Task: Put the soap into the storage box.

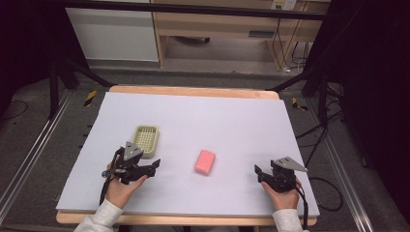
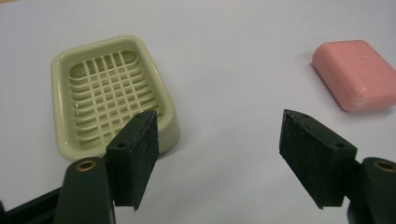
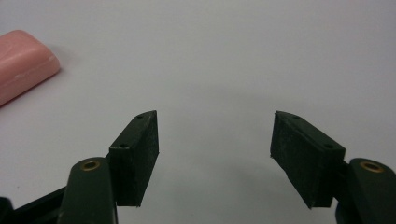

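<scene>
A pale green soap dish (image 1: pixel 145 140) with a slotted grid floor lies empty on the white table sheet (image 1: pixel 232 121), left of centre. A pink bar of soap (image 1: pixel 205 162) lies flat near the middle. My left gripper (image 1: pixel 151 169) rests just in front of the dish, jaws pointing right toward the soap, open and empty. In the left gripper view the dish (image 2: pixel 107 93) is beyond the left jaw of my gripper (image 2: pixel 219 135) and the soap (image 2: pixel 357 74) is at upper right. My right gripper (image 1: pixel 259 175) is open and empty, to the right of the soap (image 3: pixel 23 60); its own view shows the jaws of my gripper (image 3: pixel 215 135) spread wide over bare sheet.
The sheet covers a wooden table whose edge (image 1: pixel 193 91) shows at the back. Black frame legs (image 1: pixel 58 82) and cables (image 1: pixel 319 145) stand on the floor around it. A person's hands in white sleeves (image 1: pixel 104 215) hold both grippers at the near edge.
</scene>
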`<state>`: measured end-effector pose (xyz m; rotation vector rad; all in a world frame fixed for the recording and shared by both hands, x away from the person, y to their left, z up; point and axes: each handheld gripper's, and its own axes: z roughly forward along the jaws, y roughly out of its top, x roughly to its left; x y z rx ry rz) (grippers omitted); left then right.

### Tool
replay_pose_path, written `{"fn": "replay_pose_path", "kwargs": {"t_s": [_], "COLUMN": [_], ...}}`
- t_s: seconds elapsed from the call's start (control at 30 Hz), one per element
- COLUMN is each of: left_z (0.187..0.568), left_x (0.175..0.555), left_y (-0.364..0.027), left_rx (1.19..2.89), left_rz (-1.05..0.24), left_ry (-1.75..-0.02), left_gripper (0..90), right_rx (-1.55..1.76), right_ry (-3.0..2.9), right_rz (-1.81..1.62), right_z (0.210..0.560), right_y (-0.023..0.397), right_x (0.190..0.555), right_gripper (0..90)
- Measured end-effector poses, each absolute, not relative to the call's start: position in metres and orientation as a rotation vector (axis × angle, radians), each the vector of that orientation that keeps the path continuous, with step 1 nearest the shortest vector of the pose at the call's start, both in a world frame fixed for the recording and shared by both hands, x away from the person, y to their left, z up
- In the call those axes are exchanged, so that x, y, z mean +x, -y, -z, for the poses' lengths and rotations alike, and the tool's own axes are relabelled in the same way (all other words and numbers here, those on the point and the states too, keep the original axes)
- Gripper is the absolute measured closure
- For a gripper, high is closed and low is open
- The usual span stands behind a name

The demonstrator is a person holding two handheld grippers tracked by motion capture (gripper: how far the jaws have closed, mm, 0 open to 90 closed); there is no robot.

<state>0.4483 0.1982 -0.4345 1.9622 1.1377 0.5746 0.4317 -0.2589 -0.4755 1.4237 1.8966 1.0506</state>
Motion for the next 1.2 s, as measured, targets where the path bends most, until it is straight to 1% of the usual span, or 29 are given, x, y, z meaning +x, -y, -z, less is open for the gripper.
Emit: {"fn": "replay_pose_path", "kwargs": {"t_s": [0.47,0.6,0.77,0.87,1.0,1.2], "left_z": [0.426,0.425,0.424,0.422,0.42,0.418], "left_x": [0.455,0.457,0.46,0.462,0.464,0.466], "left_y": [-0.177,-0.172,-0.165,-0.161,-0.154,-0.143], "left_rx": [1.979,1.982,1.989,1.991,1.993,2.011], "left_rz": [-0.535,-0.53,-0.521,-0.515,-0.509,-0.508], "left_ry": [-1.098,-1.09,-1.078,-1.075,-1.064,-1.045], "left_gripper": [28.1,28.1,28.1,28.0,28.0,27.6], "right_rx": [1.404,1.408,1.403,1.413,1.422,1.417], "right_ry": [-1.909,-1.92,-1.915,-1.913,-1.9,-1.926], "right_rz": [-1.046,-1.058,-1.05,-1.05,-1.068,-1.065], "right_z": [0.473,0.472,0.471,0.471,0.472,0.473], "right_y": [0.259,0.26,0.259,0.26,0.26,0.257], "right_x": [0.43,0.43,0.43,0.43,0.43,0.431], "right_gripper": [38.7,42.7,40.1,40.6,36.9,35.7]}}
